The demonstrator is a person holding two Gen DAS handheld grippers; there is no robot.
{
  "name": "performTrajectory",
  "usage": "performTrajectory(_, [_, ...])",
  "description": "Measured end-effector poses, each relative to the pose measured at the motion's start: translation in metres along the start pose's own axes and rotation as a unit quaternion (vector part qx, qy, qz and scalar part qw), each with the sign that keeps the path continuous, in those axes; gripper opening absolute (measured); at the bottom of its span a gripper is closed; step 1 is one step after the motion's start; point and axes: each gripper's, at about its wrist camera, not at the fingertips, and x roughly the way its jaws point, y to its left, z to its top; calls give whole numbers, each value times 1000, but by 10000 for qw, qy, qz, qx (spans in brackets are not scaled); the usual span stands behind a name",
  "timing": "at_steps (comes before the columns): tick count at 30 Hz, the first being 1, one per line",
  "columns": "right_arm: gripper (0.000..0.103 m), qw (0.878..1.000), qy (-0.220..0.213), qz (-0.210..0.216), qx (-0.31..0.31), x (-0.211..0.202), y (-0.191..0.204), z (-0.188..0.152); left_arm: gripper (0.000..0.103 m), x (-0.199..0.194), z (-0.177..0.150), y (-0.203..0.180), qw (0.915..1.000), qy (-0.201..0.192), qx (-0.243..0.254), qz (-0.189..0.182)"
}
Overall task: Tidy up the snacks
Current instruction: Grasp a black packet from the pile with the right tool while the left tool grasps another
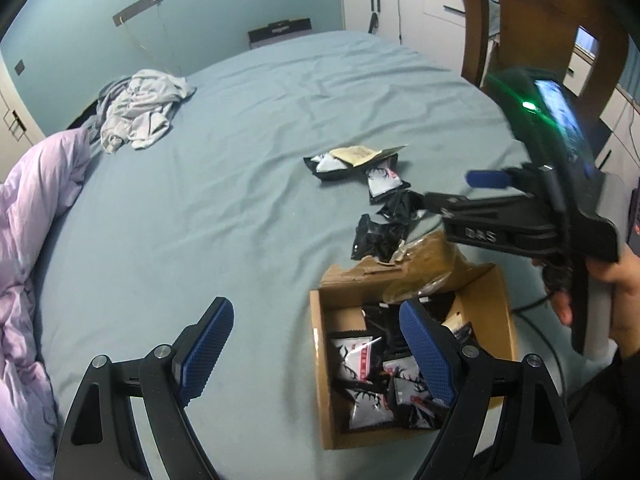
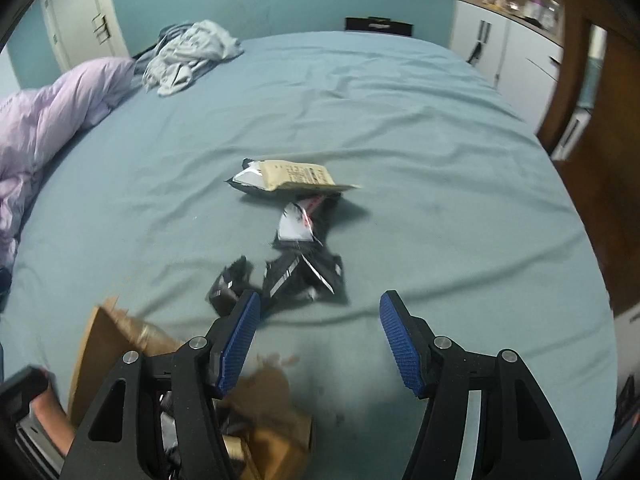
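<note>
Loose snack packets (image 1: 370, 196) lie in a ragged line on the blue-green bed sheet (image 1: 208, 200), black and white pouches with a tan, printed packet (image 2: 296, 175) resting on top of the farthest one. Nearest the box are two crumpled black packets (image 1: 380, 236). An open cardboard box (image 1: 322, 380) sits on the sheet just on the near side of them, already holding more of the same black-and-white packets (image 1: 366, 384), with crinkled brown paper (image 1: 424, 264) spilling over its far edge.

The left gripper (image 1: 316, 354) hangs over the box's left side, jaws spread wide with nothing between them; its right pad is above the packets inside the box.

The right gripper (image 2: 320, 340) stands partly open and empty (its view is motion-blurred), held by a hand (image 1: 612, 280). The loose packets lie just ahead of its fingertips, the nearest black one right beside its left pad; whether they touch is unclear.

Farther off, a crumpled grey garment (image 1: 140, 110) and a lilac duvet (image 1: 36, 216) lie on the bed.
</note>
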Motion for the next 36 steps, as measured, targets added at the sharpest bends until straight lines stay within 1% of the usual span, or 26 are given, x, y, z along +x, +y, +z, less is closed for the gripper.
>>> performTrajectory(4, [61, 9998, 158, 48, -103, 32, -3, 18, 87, 10, 4, 2, 9999, 92, -51, -21])
performTrajectory(6, [61, 9992, 327, 203, -56, 49, -8, 25, 87, 14, 5, 2, 9999, 142, -60, -15])
performTrajectory(10, [61, 9931, 1030, 565, -18, 84, -14, 36, 87, 23, 6, 4, 9996, 265, -117, -52])
performTrajectory(12, [61, 9919, 1070, 683, -56, 93, -13, 39, 87, 28, 8, 5, 9994, 316, -159, -60])
performTrajectory(15, [61, 9902, 1241, 614, -195, 106, -7, 41, 86, 32, 10, 8, 9992, 333, -209, -42])
performTrajectory(16, [59, 9903, 1236, 582, -245, 106, -5, 42, 87, 34, 10, 8, 9992, 337, -220, -27])
performTrajectory(17, [47, 9903, 1233, 554, -321, 105, -3, 42, 87, 36, 10, 9, 9991, 348, -229, -26])
performTrajectory(18, [44, 9901, 1246, 545, -353, 105, 0, 43, 86, 38, 10, 10, 9990, 368, -248, -60])
performTrajectory(20, [38, 9910, 1184, 473, -409, 101, 4, 41, 86, 44, 11, 12, 9985, 414, -313, -156])
performTrajectory(22, [37, 9926, 1084, 452, -315, 92, 4, 40, 86, 48, 15, 13, 9983, 429, -313, -254])
performTrajectory(25, [37, 9961, 730, 498, 76, 65, -6, 45, 86, 54, 24, 14, 9986, 357, -221, -310])
performTrajectory(27, [37, 9972, 392, 305, 555, 39, -21, 46, 86, 60, 31, 15, 9980, 406, -224, -428])
performTrajectory(28, [37, 9965, 306, 266, 726, 29, -26, 43, 86, 65, 36, 15, 9967, 499, -261, -582])
performTrajectory(29, [37, 9945, 185, 258, 995, 15, -34, 39, 86, 72, 42, 14, 9938, 641, -333, -847])
performTrajectory(30, [37, 9931, 115, 270, 1140, 3, -38, 34, 86, 77, 47, 13, 9914, 734, -371, -1018])
performTrajectory(32, [37, 9913, -53, 259, 1293, -18, -40, 23, 86, 86, 57, 8, 9877, 875, -365, -1242])
performTrajectory(34, [37, 9899, -275, 235, 1374, -39, -39, 4, 86, 98, 68, 1, 9858, 1002, -332, -1309])
performTrajectory(35, [37, 9887, -367, 253, 1432, -48, -39, -7, 86, 105, 73, 1, 9844, 1114, -398, -1300])
performTrajectory(36, [37, 9877, -435, 281, 1478, -58, -38, -21, 86, 116, 78, 1, 9814, 1308, -545, -1292])
